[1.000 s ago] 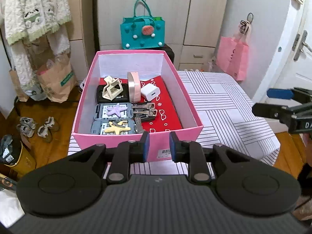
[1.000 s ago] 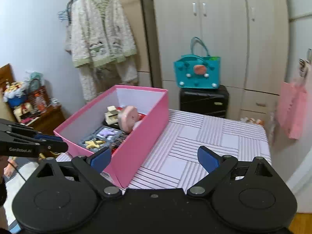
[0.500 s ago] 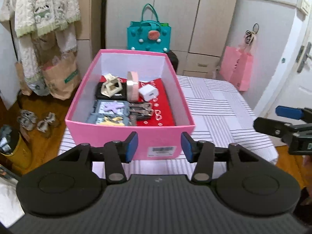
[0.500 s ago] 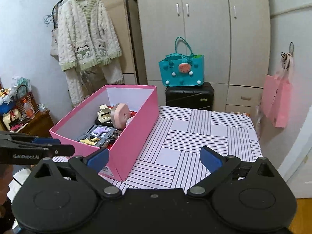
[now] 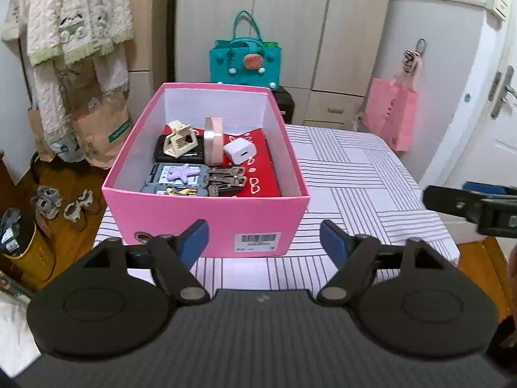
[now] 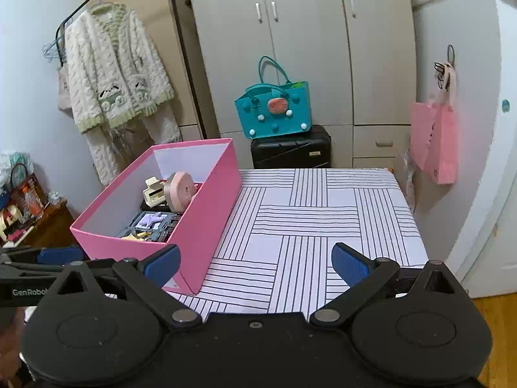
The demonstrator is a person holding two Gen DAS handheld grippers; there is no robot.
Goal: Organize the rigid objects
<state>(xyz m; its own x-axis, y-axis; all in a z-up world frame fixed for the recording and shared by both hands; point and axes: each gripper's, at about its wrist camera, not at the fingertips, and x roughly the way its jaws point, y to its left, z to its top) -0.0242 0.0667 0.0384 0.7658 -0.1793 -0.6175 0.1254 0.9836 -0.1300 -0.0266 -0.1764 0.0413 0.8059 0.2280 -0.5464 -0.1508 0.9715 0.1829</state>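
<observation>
A pink box (image 5: 206, 216) (image 6: 206, 207) stands on the left part of a striped table (image 5: 349, 181) (image 6: 307, 226). Inside lie a white charger (image 5: 239, 151), a round pink case (image 5: 213, 144) (image 6: 179, 190), a cream hair clip (image 5: 179, 140) (image 6: 154, 191), keys (image 5: 226, 179) and two cards with star clips (image 5: 181, 174). My left gripper (image 5: 264, 241) hangs in front of the box's near wall, its jaws opening, nothing between them. My right gripper (image 6: 255, 262) stands open and empty over the table to the right of the box; in the left wrist view its tip (image 5: 468, 202) shows at the right edge.
A teal bag (image 6: 274, 113) sits on a black suitcase (image 6: 290, 148) behind the table, before beige wardrobes. A pink bag (image 5: 392, 116) hangs at the right by a white door. A knitted cardigan (image 6: 113, 74), paper bags and shoes (image 5: 61, 202) are at the left.
The left gripper's jaws have spread from nearly shut to wide apart. Both grippers have drawn back from the box, which now sits smaller in the views. The right gripper stayed open.
</observation>
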